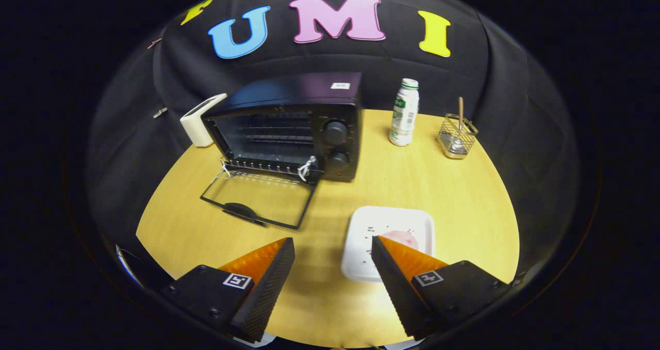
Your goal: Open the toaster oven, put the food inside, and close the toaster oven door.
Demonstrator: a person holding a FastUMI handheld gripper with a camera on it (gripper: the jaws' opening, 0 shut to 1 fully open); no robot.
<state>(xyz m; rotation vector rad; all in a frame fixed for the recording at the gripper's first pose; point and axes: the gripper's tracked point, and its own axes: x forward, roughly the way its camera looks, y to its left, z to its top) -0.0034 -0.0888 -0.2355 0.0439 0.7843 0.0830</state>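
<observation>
- wooden round table (454,195) against black cloth booth wall, all items on top.
- gripper (332,249) wide open, holding nothing, hovering low over near part of table.
- food (401,238), a pale pink flat piece, lies on white square plate (368,226), just ahead of the right finger, which partly covers it.
- looks soft, light, thin, maybe slippery; judgement: pinch gently at an edge or across the middle, plate rim may get in the way of a low finger.
- toaster oven (289,126) far left, door (258,198) already dropped flat on table toward near side, rack visible inside.
- open door lies between plate and cavity, so food has to go over it.
- white box (198,120) left of oven, bottle (405,113) and wire basket (458,136) far right, well apart from the path.
</observation>
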